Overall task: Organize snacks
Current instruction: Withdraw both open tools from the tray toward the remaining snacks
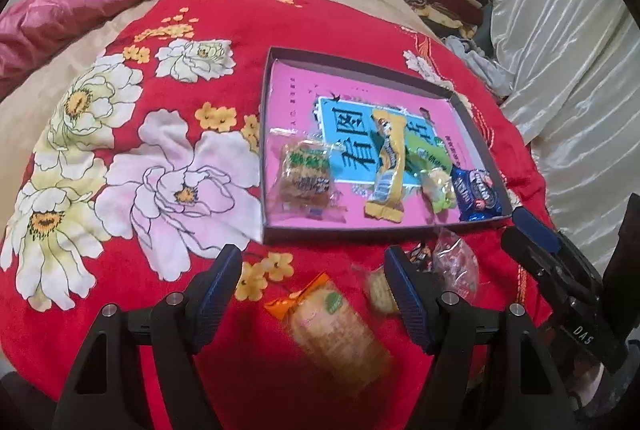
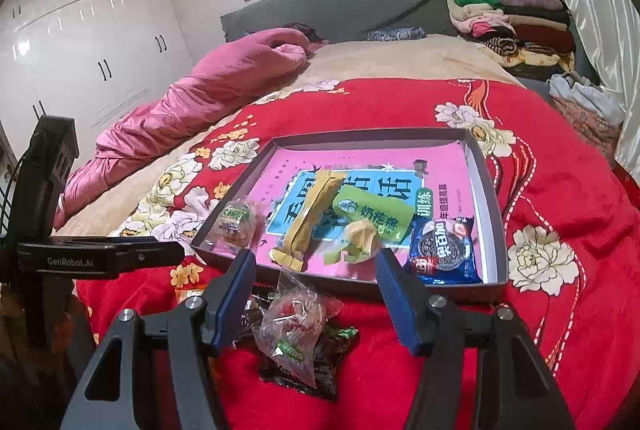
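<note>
- Bed under a red floral blanket (image 2: 560, 190)
- On it: grey shallow box (image 2: 498, 230), orange-wrapped biscuit pack (image 1: 332, 326), clear-wrapped red candy (image 2: 294, 322) atop a dark wrapper (image 2: 332, 362), pink quilt (image 2: 208, 90)

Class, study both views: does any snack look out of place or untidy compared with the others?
Yes. Several snacks lie outside the shallow grey cardboard tray on the red floral blanket: an orange-ended cracker pack and a clear red-sweet packet atop a black wrapper. In the tray, the long yellow bar lies slanted.

tray (image 2: 486, 186): four snacks inside | nearer, on blanket (image 2: 560, 198): perhaps four more
</note>
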The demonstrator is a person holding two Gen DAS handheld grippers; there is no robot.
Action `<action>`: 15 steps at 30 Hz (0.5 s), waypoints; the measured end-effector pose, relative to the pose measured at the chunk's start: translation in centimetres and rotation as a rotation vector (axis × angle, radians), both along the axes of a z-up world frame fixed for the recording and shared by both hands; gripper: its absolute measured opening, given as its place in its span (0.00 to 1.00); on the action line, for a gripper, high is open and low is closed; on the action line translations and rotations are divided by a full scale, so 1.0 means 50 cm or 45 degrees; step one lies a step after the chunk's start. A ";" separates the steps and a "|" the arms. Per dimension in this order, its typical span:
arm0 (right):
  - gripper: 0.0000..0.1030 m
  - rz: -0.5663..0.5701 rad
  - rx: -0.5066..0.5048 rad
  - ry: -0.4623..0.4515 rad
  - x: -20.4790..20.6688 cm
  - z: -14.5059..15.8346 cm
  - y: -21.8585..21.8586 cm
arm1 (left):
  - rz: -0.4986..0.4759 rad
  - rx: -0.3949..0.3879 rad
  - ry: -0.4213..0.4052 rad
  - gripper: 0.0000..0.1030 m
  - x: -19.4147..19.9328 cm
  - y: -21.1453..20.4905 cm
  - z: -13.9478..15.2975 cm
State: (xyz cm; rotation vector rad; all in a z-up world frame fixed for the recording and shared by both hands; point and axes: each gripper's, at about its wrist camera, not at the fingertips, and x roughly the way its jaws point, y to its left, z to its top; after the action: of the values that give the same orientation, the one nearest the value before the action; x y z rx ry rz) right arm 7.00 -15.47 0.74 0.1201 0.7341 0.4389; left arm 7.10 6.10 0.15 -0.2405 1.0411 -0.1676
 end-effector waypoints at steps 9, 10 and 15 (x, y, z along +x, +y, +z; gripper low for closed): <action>0.60 0.013 -0.030 0.036 -0.005 -0.012 0.012 | 0.001 -0.007 0.065 0.73 -0.011 0.001 -0.026; 0.60 0.014 -0.030 0.038 -0.006 -0.013 0.013 | 0.001 -0.005 0.072 0.73 -0.013 -0.001 -0.030; 0.60 0.016 -0.036 0.074 -0.008 -0.024 0.014 | -0.017 0.011 0.119 0.73 -0.025 -0.015 -0.055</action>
State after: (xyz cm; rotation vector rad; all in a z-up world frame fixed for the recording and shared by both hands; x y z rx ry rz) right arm 6.58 -14.78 -0.47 0.1019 0.7981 0.4385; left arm 5.83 5.34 -2.58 -0.2359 1.1363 -0.1651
